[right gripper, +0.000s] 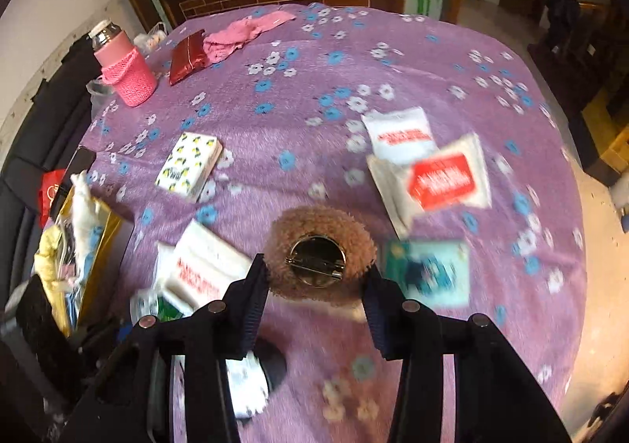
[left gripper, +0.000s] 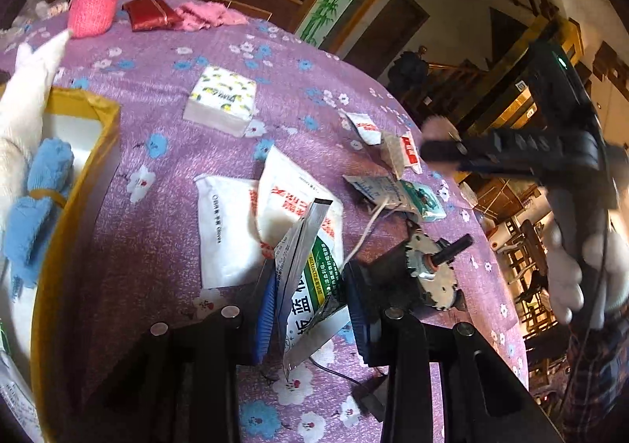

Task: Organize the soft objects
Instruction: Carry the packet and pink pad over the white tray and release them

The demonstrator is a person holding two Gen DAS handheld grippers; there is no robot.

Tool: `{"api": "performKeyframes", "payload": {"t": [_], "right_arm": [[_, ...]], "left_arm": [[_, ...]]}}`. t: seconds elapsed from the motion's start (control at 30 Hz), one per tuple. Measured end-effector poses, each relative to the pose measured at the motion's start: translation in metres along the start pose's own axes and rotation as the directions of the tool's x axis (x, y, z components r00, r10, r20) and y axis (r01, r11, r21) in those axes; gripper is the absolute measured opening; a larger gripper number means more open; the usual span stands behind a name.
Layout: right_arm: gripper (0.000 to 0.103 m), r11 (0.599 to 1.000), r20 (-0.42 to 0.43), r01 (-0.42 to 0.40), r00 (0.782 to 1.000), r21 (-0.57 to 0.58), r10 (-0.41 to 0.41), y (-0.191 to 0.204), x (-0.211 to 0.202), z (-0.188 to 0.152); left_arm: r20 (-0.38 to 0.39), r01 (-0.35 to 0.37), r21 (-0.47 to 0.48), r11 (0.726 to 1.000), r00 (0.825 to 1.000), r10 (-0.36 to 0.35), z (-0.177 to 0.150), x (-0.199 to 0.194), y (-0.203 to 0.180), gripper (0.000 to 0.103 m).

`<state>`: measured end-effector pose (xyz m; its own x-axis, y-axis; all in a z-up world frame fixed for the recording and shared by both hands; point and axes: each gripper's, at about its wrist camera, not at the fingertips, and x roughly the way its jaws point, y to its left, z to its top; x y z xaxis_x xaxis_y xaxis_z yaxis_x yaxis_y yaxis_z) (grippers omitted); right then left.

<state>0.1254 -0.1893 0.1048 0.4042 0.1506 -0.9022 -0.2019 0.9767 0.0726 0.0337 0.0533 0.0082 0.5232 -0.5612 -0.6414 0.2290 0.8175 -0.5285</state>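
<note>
Both grippers carry a soft item, ready for the box at far left of both frames.

Left gripper (left gripper: 310,309), bottom centre of its frame, has its fingers narrowed on a crinkled green-and-white foil sachet (left gripper: 304,285); the yellow-rimmed storage box (left gripper: 84,152) with a blue plush toy (left gripper: 37,203) sits at left edge. Right gripper (right gripper: 316,285) has its fingers partly closed against a fuzzy brown round brooch (right gripper: 318,258), pin-back showing, above the purple flowered counter (right gripper: 298,120). Next, I judge, each load must travel left and be released over the box.
</note>
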Motion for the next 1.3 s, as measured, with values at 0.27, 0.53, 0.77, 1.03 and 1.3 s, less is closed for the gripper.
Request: {"api": "performKeyframes", "payload": {"t": [0.27,0.53,0.77,1.03,1.3], "right_arm": [[0.044,0.999,0.046,-0.032,0.998,0.011,0.032,-0.003,-0.039,-0.058],[0.044,0.991,0.068,-0.109,0.991,-0.075,0.114,0.044,-0.059,-0.095],[0.044,0.966,0.062,-0.189,0.977,-0.179,0.203,0.104,-0.067,-0.105],[0.044,0.928,0.015,-0.257,0.963,-0.269,0.271,0.17,-0.052,-0.105],[0.044,0.887,-0.058,-0.305,0.951,-0.345,0.305,0.228,-0.025,-0.106]], "left_arm": [[0.036,0.002,0.05,0.999,0.999,-0.004,-0.007,-0.02,-0.023,0.034],[0.076,0.026,0.061,0.998,0.997,-0.031,-0.03,-0.076,-0.038,0.034],[0.142,-0.006,0.002,1.0,0.99,0.006,-0.045,-0.129,-0.018,0.034],[0.267,-0.125,-0.108,0.986,0.952,0.151,-0.045,-0.19,0.035,0.035],[0.285,-0.236,-0.222,0.946,0.912,0.294,-0.048,-0.204,0.087,0.035]]}}
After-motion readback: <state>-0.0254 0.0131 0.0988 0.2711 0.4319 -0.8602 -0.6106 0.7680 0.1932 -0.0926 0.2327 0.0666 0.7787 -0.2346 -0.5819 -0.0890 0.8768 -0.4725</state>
